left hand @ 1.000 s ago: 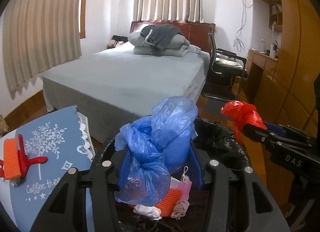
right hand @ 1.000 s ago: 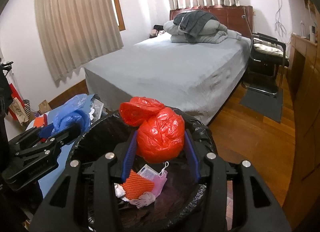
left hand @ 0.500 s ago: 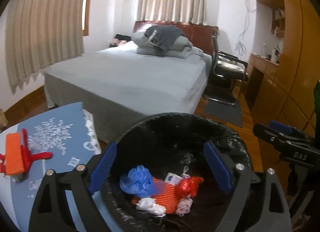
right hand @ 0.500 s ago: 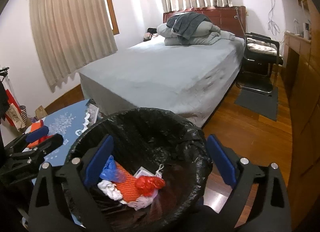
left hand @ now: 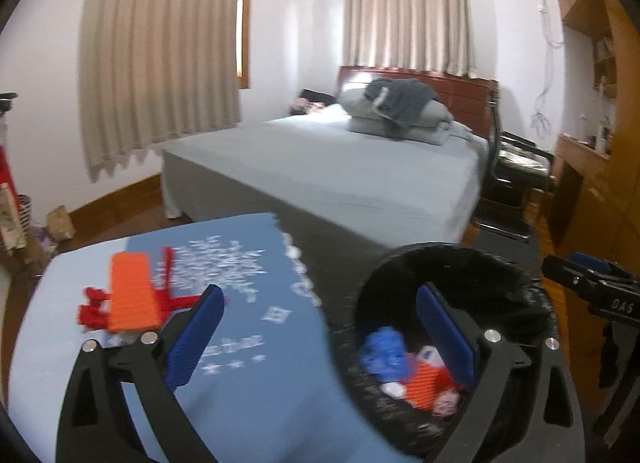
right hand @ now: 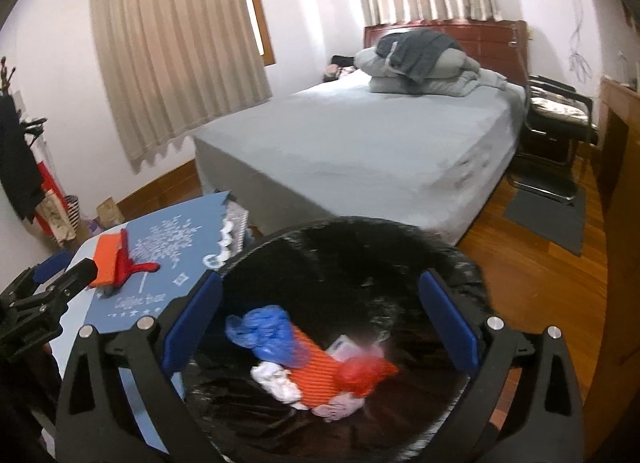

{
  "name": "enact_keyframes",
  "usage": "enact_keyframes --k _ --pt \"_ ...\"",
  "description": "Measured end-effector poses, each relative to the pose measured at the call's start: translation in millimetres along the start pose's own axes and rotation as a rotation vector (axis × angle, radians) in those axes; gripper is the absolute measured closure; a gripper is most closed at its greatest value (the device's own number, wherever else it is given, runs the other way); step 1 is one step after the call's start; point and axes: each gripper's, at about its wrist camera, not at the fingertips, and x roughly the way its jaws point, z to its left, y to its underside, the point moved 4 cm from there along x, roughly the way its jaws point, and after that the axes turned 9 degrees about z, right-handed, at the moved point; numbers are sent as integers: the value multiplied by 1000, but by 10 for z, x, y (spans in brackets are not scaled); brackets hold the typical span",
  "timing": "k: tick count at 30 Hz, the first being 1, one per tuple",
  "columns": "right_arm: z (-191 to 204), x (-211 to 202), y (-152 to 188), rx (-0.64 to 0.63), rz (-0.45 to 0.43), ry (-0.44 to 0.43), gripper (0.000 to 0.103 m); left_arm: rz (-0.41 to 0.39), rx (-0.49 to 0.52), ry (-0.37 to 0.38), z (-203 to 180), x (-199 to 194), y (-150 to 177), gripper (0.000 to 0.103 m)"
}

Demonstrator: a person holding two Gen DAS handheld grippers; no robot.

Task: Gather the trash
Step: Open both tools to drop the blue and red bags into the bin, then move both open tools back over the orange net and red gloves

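The black-lined trash bin [left hand: 440, 251] [right hand: 360, 223] stands beside a table with a blue cloth [left hand: 248, 383] [right hand: 168, 263]. In the bin lie a blue bag [left hand: 384, 351] [right hand: 260, 325], a red bag [right hand: 360, 373], an orange ribbed piece [right hand: 316, 355] and white scraps. My left gripper [left hand: 320, 295] hovers over the table's edge and the bin's left rim, its jaws opening with nothing between them. The jaws of my right gripper [right hand: 320, 281], above the bin, are opening too and hold nothing. An orange and red item [left hand: 130, 297] [right hand: 110, 259] lies on the cloth.
A grey bed [left hand: 340, 171] with folded bedding fills the middle of the room. A black chair [right hand: 560, 111] and a dark mat [right hand: 548, 215] are on the wooden floor at right, by a wooden cabinet [left hand: 592, 183]. Bags [left hand: 16, 215] lean on the left wall.
Both grippers opened and let go: the blue bag and the red bag dropped into the bin. My left gripper then swung left toward the table; the right one drew back a little.
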Motion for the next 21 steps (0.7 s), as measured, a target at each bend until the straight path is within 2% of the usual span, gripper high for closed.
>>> enact_keyframes --k 10,21 --pt "686 301 -121 -90 19 -65 7 -1 -84 -128 692 -30 162 8" --pt "1444 856 -325 -173 59 -124 7 29 -162 -230 1380 272 203 10"
